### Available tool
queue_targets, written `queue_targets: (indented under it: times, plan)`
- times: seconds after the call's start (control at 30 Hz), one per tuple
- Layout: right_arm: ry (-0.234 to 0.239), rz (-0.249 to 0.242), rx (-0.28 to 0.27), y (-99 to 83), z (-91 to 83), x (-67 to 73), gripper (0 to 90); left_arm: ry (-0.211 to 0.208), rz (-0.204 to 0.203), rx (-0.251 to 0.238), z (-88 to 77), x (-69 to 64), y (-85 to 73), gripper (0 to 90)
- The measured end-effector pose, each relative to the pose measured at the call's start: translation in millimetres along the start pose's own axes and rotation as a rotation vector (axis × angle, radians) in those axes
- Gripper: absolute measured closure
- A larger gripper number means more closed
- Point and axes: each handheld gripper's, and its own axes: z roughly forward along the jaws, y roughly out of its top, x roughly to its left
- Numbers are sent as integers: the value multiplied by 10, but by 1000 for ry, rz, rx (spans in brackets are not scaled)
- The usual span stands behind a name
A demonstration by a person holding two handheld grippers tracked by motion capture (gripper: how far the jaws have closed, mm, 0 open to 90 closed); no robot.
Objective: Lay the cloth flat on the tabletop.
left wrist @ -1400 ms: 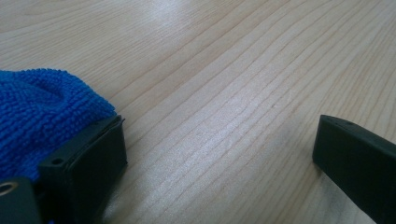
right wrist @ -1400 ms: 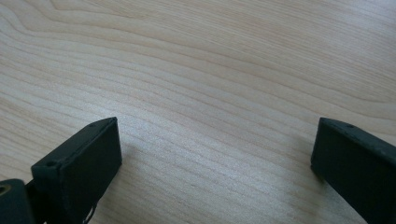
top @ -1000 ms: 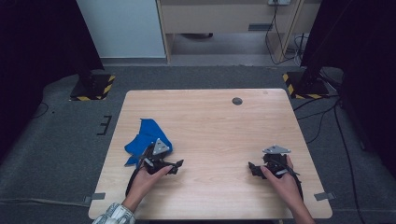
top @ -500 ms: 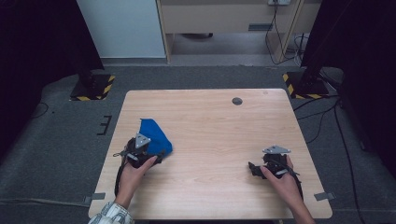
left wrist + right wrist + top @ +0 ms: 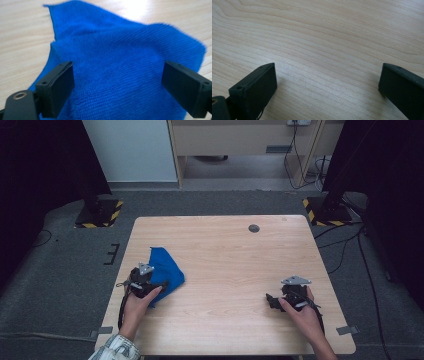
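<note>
item 1, blue cloth (image 5: 165, 271): i read no brand, label or writing on it in any view. it lies crumpled on the left half of the tabletop (image 5: 225, 255), near the left edge, one corner pointing toward the far side. in the left gripper view the cloth (image 5: 125, 62) is a ribbed microfibre weave, raised in a soft mound between the jaws.

item 2, left gripper (image 5: 150, 285): i have it in my left hand (image 5: 136, 301) at the near edge of the cloth. in the left gripper view the left gripper (image 5: 120, 87) has its jaws spread wide, one on each side of the mound; the cloth sits in the gap, and the left-hand jaw seems to rest against the fabric. nothing is clamped. no writing on the jaws.

item 3, right gripper (image 5: 274, 300): in my right hand (image 5: 304, 317) on the right half of the tabletop, well apart from the cloth. in the right gripper view the right gripper (image 5: 327, 87) has its jaws wide apart, low over bare wood grain, holding nothing.

item 4, round dark grommet (image 5: 254, 228): set in the tabletop near the far edge, unmarked.
</note>
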Motion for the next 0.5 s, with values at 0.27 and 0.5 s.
queue_targets:
  times: [0.27, 0.5]
  plan:
    - [0, -2, 0, 0, 0, -1, 20, -11, -12, 28, 73, 27, -40, 122]
    - [0, -1, 0, 0, 0, -1, 20, -20, -9, 17, 51, 37, -60, 258]
